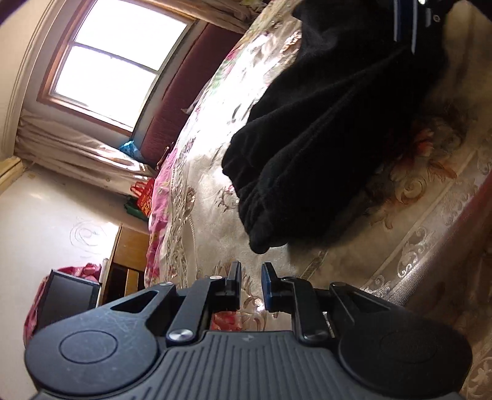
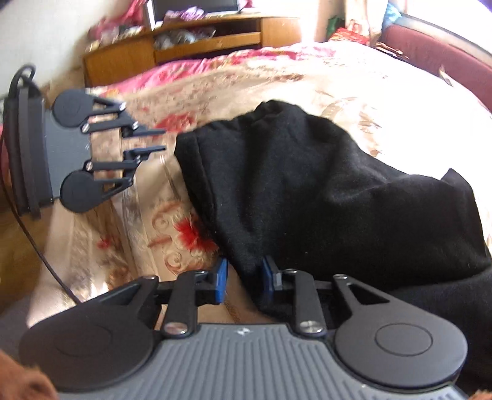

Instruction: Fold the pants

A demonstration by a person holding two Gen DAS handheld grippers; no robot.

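Observation:
Black pants [image 1: 323, 138] lie bunched on a floral bedspread [image 1: 200, 184], with their gathered cuffs [image 1: 255, 200] just ahead of my left gripper [image 1: 251, 277]. Its jaws stand a narrow gap apart with nothing between them. From the right wrist view, the left gripper [image 2: 164, 141] hovers left of the pants [image 2: 307, 184], pointing at their edge. My right gripper [image 2: 244, 277] is open: a fold of the black cloth sits between its blue pads [image 2: 222, 277], and the left pad stands clear of the cloth. In the left wrist view the right gripper [image 1: 405, 34] shows at the far end of the pants.
The bedspread [image 2: 338, 86] fills most of the view. A maroon headboard [image 2: 430, 52] rims the far side. A wooden cabinet [image 2: 200, 40] with a monitor [image 2: 193, 9] stands beyond the bed. A bright window [image 1: 117, 61] is on the wall. A black cable [image 2: 30, 230] trails from the left gripper.

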